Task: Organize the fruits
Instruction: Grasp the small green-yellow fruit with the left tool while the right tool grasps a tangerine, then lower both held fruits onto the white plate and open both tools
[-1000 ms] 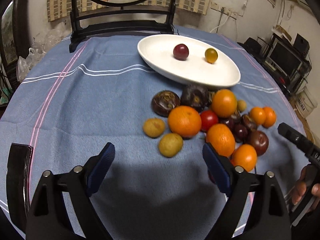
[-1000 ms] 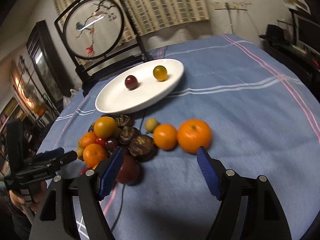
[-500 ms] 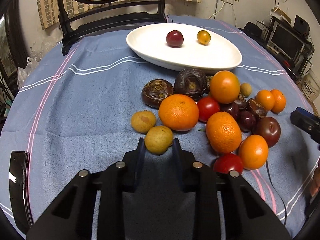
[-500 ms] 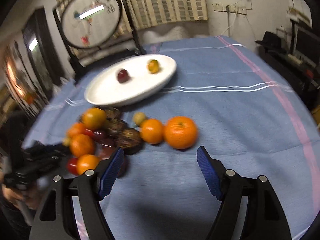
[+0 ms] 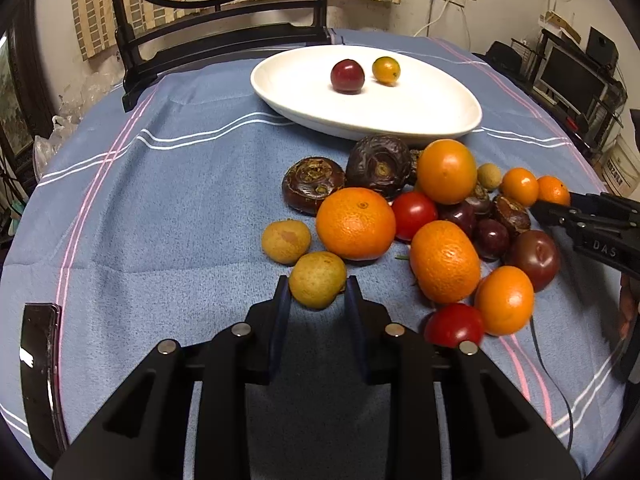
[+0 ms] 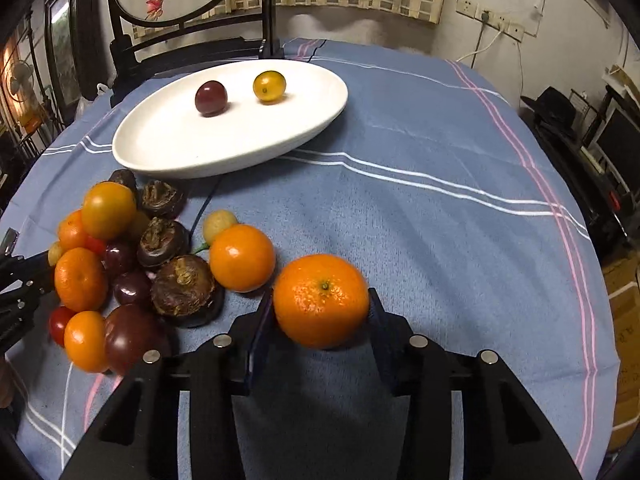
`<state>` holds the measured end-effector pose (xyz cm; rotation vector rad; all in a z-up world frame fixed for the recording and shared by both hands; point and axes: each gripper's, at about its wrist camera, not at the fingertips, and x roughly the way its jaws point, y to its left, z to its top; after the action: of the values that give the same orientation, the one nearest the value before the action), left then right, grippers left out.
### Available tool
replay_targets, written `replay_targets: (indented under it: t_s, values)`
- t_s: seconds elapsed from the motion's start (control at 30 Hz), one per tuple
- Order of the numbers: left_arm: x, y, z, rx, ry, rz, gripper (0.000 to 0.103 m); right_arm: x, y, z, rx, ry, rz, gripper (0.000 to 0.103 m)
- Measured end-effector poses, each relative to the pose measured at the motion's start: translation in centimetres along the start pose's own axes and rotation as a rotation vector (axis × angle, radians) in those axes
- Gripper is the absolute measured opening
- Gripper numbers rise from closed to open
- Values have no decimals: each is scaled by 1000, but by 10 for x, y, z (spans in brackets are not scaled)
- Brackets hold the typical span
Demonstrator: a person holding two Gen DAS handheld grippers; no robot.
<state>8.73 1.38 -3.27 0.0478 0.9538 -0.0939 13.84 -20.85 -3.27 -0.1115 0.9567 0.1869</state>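
now the left claw [image 5: 317,294] grips a small yellowish fruit [image 5: 317,279]; the right claw [image 6: 321,312] is closing around an orange [image 6: 321,299].

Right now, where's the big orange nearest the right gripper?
Right wrist view: the big orange sits on the blue cloth between the closing right gripper pads, right of the fruit pile.

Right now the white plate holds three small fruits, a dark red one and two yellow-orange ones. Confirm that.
Not quite. The white plate holds two fruits, not three: one dark red fruit and one yellow-orange fruit. Both wrist views show this.
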Motion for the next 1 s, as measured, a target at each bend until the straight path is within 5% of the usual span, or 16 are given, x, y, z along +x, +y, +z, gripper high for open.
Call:
replay_targets:
  t_s: [0.23,0.4,0.6,0.9,1.0]
  values:
    - [-48,-8,35,68,-129,-28,27,-65,8,20,40,-202,130,44]
    - [-43,-16,89,48,-188,4,27,-65,48,63,-30,-281,187,44]
    - [10,-6,131,-55,-114,1,27,-11,61,90,0,-206,178,44]
    - [68,-9,131,-72,-21,-52,28,35,52,87,62,-110,236,47]
    - [67,-5,126,-89,-45,-54,47,36,52,84,74,-121,249,49]
